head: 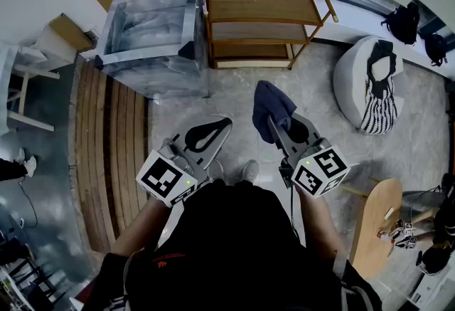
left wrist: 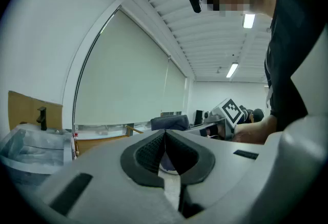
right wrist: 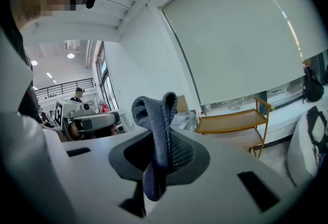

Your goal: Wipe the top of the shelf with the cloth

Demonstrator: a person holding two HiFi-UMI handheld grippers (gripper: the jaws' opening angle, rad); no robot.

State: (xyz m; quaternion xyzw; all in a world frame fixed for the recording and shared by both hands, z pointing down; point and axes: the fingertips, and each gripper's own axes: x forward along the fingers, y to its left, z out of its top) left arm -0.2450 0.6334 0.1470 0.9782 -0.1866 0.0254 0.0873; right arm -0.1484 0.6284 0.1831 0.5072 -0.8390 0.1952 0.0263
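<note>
1. Head view: the left gripper (head: pixel 213 130) is being held low in front of the person's dark-clothed body, with its jaws pressed together on nothing. The right gripper (head: pixel 281 130) is being held just beside it, and a dark blue-grey cloth (head: pixel 272 103) is being pinched between its jaws, bunched up past the tips. A three-tier wooden shelf (head: pixel 259 3) is standing well ahead of both grippers, against the wall. Its top board is lying bare and well apart from the cloth. A silvery wrapped box (head: pixel 149 25) is being shown just left of the shelf, and a white beanbag (head: pixel 352 78) is being shown to its right, on the pale stone floor (head: pixel 234 99).

2. Left gripper view: the black ribbed pads are being shown meeting at their tips, with nothing caught between them. Beyond them, the cloth and the right gripper's marker cube are being seen towards the right.

3. Right gripper view: the cloth is being clamped between the black pads, one fold rising above the jaws and a tail trailing back towards the camera. The shelf is being seen further off to the right, untouched by the cloth, beneath a lowered pale roller blind (right wrist: pixel 241 38).
</note>
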